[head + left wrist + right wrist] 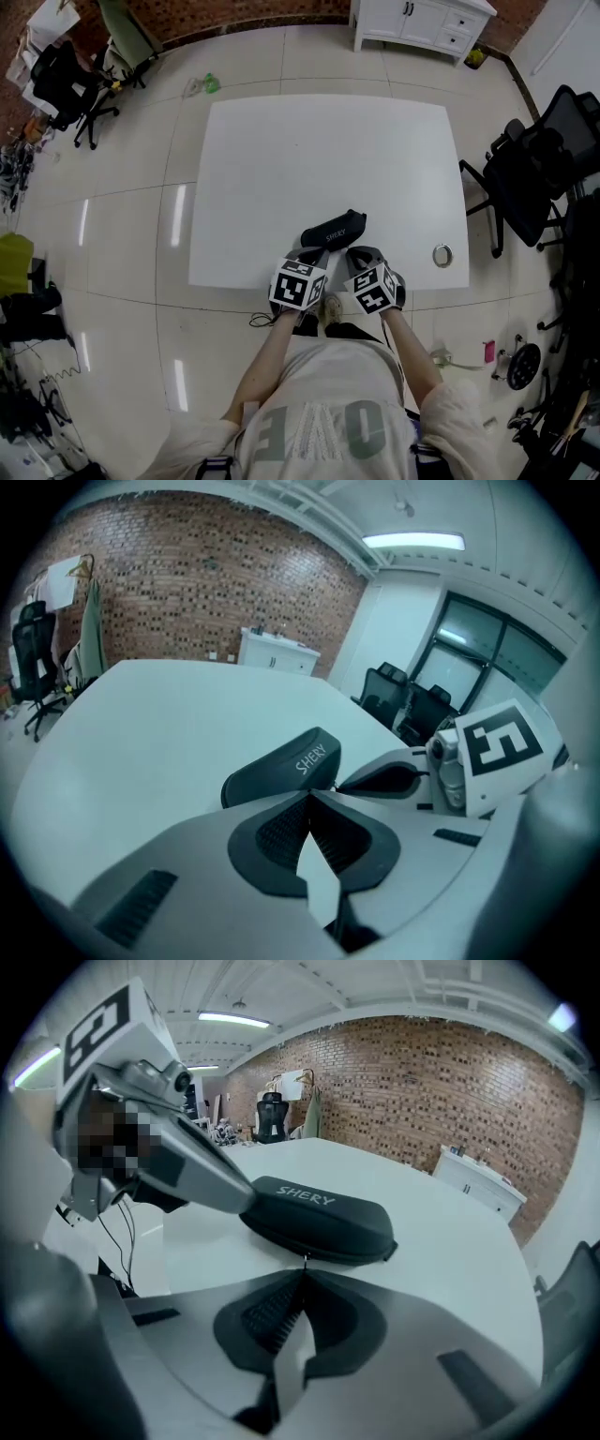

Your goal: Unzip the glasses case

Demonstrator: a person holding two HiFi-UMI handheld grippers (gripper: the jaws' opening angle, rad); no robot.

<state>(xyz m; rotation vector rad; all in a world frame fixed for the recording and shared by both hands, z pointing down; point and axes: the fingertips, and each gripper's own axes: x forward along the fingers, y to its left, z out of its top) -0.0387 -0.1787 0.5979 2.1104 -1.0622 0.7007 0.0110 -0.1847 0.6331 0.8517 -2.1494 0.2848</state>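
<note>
Dark, closed, SHERY-lettered glasses case (333,230)

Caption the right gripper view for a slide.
Right gripper, jaws together, at the near edge of the black glasses case on a white table; left gripper at its left end.

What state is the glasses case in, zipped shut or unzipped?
Shut. The glasses case lies flat, halves meeting at the seam with no gap; the right claw seems to pinch its zipper pull.
</note>
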